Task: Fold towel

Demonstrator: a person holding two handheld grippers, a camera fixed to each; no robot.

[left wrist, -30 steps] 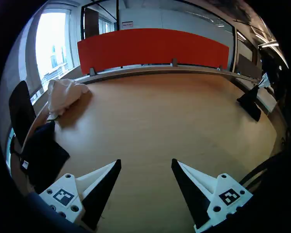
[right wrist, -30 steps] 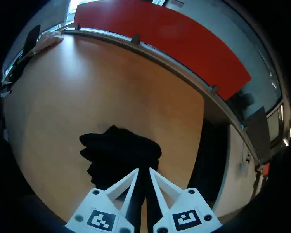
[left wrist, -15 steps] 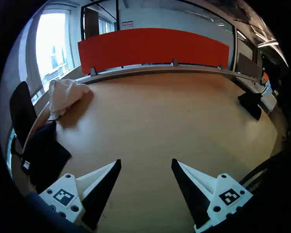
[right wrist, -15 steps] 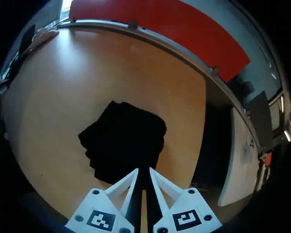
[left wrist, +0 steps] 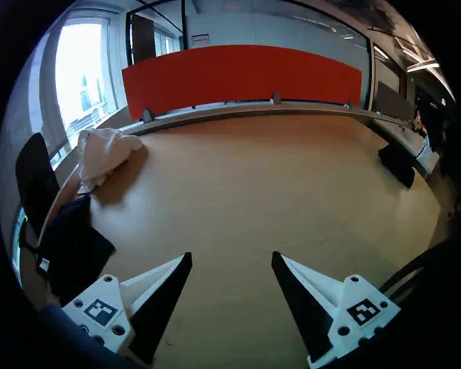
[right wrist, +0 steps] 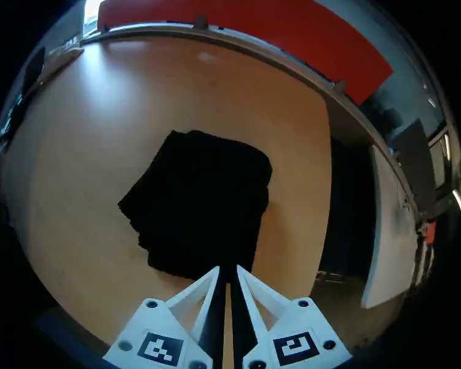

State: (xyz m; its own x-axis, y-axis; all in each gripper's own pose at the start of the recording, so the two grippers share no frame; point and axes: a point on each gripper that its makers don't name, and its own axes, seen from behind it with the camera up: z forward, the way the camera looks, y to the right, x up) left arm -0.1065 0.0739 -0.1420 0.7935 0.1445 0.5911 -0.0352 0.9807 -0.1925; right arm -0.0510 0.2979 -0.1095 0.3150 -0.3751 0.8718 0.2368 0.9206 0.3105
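— Nearest first?

— Left gripper, low over the wooden table. Fingers spread wide, gripping nothing. Probably parked there, ready for a corner when wanted.

— And the other?

— Right gripper, poised above the black towel. Fingers pressed almost together, with only a thin slit of tabletop between them and no cloth visibly pinched. Reads as a let-go, judging by the towel lying flat on its own as a layered, roughly square bundle toward the table's right edge.

— So folded already?

— Seemingly mostly, given the stepped layers along its left side. Hard to say whether another fold is meant.

— Farther out?

— At the left edge, a dark cloth draped over the rim. Beyond it a crumpled white cloth, likely set aside out of the working space. Then a black chair, and at the far end a red partition.

— Different from a second ago?

— In the right gripper view, yes. Humped and bunched close under the fingertips then, now flatter, squarer and seen more from above. Suggests a rise away after setting down. Same near-closed fingers throughout. In the left gripper view, almost nothing: same spread, same spot over the wood.
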